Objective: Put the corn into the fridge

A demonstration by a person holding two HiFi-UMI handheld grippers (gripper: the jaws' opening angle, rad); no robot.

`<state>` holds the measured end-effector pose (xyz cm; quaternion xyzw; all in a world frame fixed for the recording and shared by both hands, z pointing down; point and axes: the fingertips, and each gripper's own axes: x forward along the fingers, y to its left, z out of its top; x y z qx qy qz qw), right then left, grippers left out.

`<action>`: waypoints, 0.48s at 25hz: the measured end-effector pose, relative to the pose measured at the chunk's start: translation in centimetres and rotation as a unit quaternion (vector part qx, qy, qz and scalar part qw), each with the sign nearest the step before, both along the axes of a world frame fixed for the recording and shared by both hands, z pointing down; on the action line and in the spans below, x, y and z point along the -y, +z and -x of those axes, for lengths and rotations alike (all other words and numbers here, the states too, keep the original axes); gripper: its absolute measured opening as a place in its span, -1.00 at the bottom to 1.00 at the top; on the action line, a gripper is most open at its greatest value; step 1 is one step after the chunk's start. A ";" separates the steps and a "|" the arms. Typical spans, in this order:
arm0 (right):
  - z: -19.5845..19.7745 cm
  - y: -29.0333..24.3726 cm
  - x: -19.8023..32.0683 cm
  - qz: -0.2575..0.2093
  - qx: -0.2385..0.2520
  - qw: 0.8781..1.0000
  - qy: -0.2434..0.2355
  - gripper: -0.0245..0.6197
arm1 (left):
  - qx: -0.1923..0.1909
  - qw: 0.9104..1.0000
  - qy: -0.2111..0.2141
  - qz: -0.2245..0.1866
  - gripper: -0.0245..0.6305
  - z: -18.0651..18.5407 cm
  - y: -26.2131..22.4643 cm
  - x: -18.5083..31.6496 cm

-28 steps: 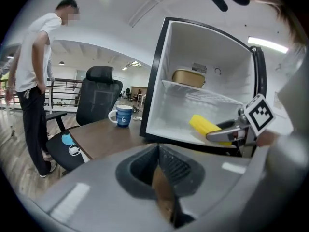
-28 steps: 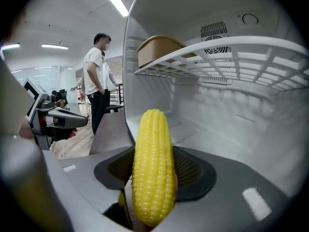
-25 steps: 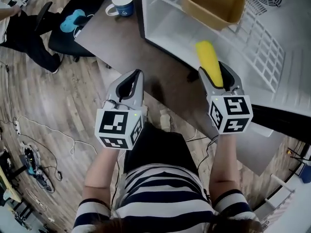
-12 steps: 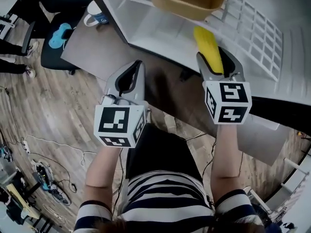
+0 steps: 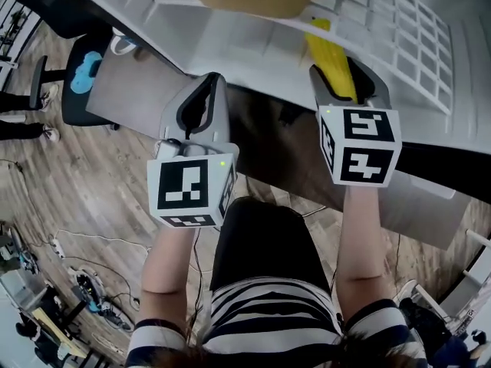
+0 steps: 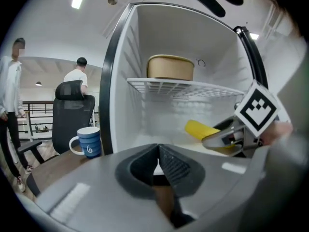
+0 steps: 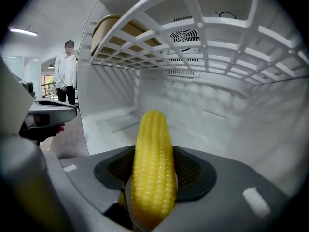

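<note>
With the right tongs gripping the corn inside the fridge beneath its wire shelf, and the left tongs closed empty, lowering and releasing likely come next.

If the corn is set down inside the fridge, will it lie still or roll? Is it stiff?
The corn sticks straight out of the right tool without drooping, so it is probably stiff. Its body is round and tapered, so on the smooth fridge floor it may roll, likely in a curve. Its bumpy surface should give some grip.
</note>
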<state>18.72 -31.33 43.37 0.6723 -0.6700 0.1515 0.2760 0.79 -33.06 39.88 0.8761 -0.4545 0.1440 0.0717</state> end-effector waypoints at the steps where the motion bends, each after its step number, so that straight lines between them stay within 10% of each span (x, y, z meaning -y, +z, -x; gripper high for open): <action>1: 0.0 0.2 0.3 0.005 -0.004 1.000 0.006 -0.17 | 0.002 1.000 -0.001 -0.003 -0.93 -0.1 0.1 0.4; 12: -0.2 0.3 0.6 0.021 -0.015 0.999 0.034 -0.16 | 0.003 1.000 0.004 0.002 -0.93 -0.5 0.8 1.3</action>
